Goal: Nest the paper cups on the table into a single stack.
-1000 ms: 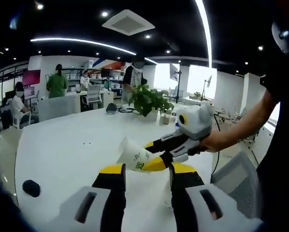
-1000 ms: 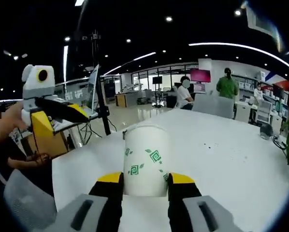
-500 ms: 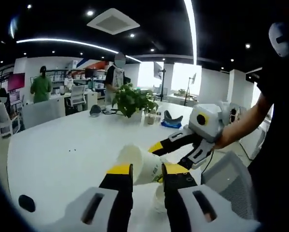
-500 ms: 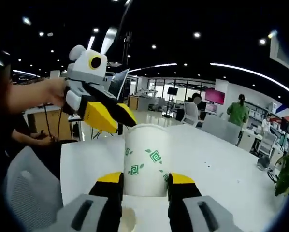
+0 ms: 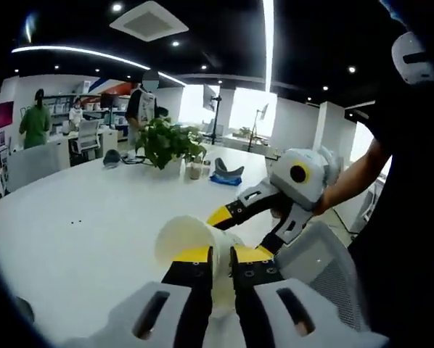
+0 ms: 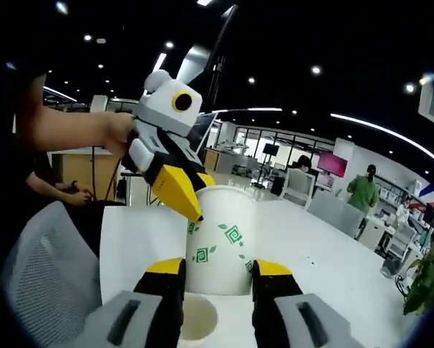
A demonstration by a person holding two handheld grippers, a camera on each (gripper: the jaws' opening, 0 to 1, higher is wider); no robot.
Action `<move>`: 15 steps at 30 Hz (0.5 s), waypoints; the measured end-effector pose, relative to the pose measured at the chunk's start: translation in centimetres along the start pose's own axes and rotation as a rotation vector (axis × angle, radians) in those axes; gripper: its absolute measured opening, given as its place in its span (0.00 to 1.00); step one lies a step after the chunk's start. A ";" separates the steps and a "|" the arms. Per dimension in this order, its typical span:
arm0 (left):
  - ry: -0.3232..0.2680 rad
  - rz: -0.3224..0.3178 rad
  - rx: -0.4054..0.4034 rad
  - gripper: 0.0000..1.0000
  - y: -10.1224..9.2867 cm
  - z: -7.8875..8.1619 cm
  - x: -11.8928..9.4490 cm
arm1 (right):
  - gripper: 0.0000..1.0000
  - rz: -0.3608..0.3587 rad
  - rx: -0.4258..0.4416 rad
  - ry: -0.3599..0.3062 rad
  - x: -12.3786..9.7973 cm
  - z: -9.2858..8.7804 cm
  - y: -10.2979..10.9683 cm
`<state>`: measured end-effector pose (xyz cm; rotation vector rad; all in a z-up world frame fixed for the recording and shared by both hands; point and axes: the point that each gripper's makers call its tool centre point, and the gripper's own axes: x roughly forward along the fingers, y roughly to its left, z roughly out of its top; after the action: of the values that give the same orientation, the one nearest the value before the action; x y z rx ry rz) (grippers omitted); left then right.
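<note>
Cup [image 6: 220,239] clamped by right gripper [image 6: 218,274]; left gripper [image 5: 218,258] pinches its rim.

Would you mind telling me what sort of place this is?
Likely an open-plan office: long white table, grey mesh office chair, leafy green potted plant, and recessed ceiling lights above.

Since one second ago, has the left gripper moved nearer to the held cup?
Yes. In the right gripper view the left gripper came from far left up to the paper cup rim.
</note>
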<state>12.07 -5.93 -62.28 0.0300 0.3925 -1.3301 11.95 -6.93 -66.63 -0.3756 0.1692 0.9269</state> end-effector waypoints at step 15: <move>0.029 -0.062 0.005 0.00 -1.8 -0.5 0.5 | 0.36 0.008 0.012 0.025 0.0 -0.9 0.9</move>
<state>10.33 -6.71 -62.49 0.0421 0.4173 -1.3933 11.19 -6.78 -67.69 -0.3759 0.1995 0.9292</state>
